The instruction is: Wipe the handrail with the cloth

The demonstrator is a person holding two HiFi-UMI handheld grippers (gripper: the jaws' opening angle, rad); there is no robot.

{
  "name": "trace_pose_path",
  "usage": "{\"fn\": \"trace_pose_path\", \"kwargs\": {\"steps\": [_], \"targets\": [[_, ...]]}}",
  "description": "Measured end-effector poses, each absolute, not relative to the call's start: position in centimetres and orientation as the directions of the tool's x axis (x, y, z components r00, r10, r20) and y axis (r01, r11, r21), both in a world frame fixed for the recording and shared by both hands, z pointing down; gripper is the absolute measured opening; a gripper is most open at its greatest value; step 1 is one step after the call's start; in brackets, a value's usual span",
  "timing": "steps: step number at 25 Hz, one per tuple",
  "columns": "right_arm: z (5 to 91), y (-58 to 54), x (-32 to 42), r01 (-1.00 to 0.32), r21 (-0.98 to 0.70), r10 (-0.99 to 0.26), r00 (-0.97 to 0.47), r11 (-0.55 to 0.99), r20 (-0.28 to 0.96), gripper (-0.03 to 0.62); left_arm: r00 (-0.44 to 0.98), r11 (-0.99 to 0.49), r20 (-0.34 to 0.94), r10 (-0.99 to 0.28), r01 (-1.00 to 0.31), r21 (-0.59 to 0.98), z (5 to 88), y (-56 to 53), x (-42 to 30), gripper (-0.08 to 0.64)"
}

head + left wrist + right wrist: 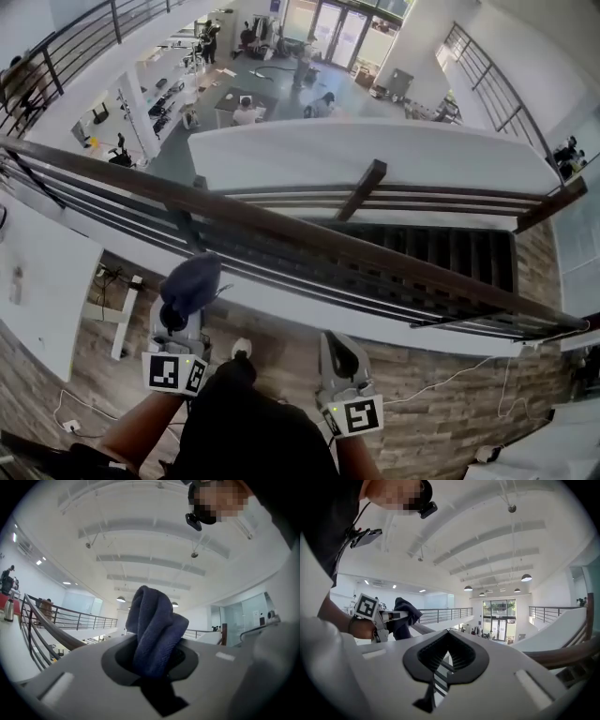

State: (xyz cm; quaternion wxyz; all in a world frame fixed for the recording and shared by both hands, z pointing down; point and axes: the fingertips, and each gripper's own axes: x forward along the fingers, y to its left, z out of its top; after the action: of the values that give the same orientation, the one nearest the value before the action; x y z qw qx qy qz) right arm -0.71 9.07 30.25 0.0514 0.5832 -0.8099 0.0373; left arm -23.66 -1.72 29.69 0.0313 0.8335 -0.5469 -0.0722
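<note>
The brown wooden handrail (309, 234) runs slantwise from upper left to lower right across the head view. My left gripper (181, 307) is held just short of it, shut on a bunched dark blue cloth (190, 283) that sticks up past the jaws. In the left gripper view the cloth (157, 630) fills the gap between the jaws, with the handrail (52, 631) off to the left. My right gripper (340, 356) hangs lower and to the right, shut with nothing in it. The right gripper view shows the left gripper (395, 616), its cloth (405, 613) and the handrail (562, 654).
Dark metal bars (281, 272) run under the handrail, with a stairwell (450, 253) beyond. Far below lies an open hall with desks and people (246, 111). A white counter (37, 272) stands at the left. Cables (450, 380) lie on the wood floor.
</note>
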Motion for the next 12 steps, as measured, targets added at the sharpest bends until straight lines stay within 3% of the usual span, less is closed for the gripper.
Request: {"fn": "trace_pose_path", "kwargs": {"steps": [5, 12], "targets": [[27.3, 7.0, -3.0, -0.945, 0.015, -0.945, -0.328, 0.328, 0.016, 0.002, 0.383, -0.391, -0.084, -0.920, -0.914, 0.114, 30.0, -6.8, -25.8, 0.078], [28.3, 4.2, -4.0, -0.944, 0.006, -0.942, -0.330, 0.331, 0.061, 0.002, 0.329, -0.328, -0.027, -0.944, -0.926, 0.185, 32.2, -13.9, -27.7, 0.078]]}}
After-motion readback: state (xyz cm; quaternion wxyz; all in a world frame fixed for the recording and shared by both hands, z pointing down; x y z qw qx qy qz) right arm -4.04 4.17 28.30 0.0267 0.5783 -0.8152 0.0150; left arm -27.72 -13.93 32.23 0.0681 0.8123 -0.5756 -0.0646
